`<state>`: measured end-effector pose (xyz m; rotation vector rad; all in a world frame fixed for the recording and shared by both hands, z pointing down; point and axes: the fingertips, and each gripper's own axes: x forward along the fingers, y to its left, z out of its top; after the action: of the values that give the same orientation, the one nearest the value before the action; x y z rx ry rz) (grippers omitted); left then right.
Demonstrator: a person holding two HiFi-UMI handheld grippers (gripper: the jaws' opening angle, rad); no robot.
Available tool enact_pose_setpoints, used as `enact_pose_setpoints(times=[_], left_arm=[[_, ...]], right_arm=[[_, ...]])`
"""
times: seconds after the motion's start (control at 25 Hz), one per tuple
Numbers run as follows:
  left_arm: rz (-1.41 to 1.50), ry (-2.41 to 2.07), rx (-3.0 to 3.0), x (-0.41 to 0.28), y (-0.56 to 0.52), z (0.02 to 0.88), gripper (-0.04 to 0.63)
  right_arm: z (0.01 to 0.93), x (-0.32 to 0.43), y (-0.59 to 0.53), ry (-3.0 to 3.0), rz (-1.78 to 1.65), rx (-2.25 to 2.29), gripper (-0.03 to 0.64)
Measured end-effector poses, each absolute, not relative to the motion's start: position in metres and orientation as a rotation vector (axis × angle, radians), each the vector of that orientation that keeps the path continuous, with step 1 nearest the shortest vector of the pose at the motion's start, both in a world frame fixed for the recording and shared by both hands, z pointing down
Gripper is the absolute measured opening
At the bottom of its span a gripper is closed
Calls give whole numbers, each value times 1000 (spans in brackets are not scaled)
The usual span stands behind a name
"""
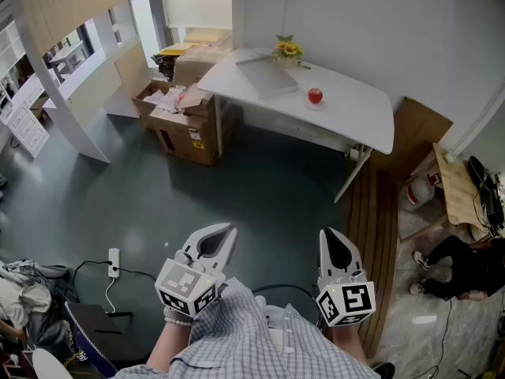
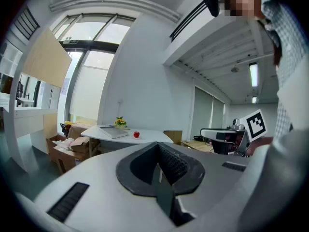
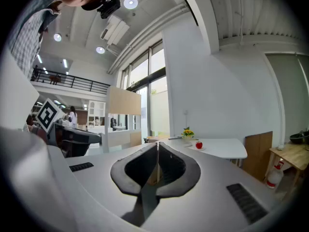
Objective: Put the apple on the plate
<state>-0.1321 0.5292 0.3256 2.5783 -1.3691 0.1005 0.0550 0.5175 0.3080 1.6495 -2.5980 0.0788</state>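
Observation:
The red apple (image 1: pixel 315 95) sits far off on a white table (image 1: pixel 355 117) across the room, apparently on a small pale plate (image 1: pixel 323 105). It shows as a small red dot in the left gripper view (image 2: pixel 136 135) and the right gripper view (image 3: pixel 199 145). My left gripper (image 1: pixel 229 229) and right gripper (image 1: pixel 329 233) are held close to my body over the dark floor, both pointing toward the table. In each gripper view the jaws meet in a thin seam, left gripper (image 2: pixel 157 145) and right gripper (image 3: pixel 158 143), with nothing between them.
A grey flat tray (image 1: pixel 267 76) and a yellow flower pot (image 1: pixel 286 50) share the table. Open cardboard boxes (image 1: pixel 185 117) stand to its left. A power strip (image 1: pixel 114 262) lies on the floor near me. A wooden side table (image 1: pixel 458 188) and a seated person's legs (image 1: pixel 461 263) are on the right.

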Motion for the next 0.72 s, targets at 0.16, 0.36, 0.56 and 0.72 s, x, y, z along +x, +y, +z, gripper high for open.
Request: enact_pose_setpoints(times=[0.16,0.36,0.56,0.72], left_arm=[[93,-1370,2575,-131,527,325,9],[89,-1378,2572,-128,526,323,9],[79,-1389,2558,-129,524,322,9],[71,-1413,2543,-130,523,319,9]], right_arm=[[307,57,516,-2597,58,1650,29],[305,62,516,-2604,60,1651,29],[303,67,515,-2608,71,1668,29],[304,75,515,-2609,82,1674,29]])
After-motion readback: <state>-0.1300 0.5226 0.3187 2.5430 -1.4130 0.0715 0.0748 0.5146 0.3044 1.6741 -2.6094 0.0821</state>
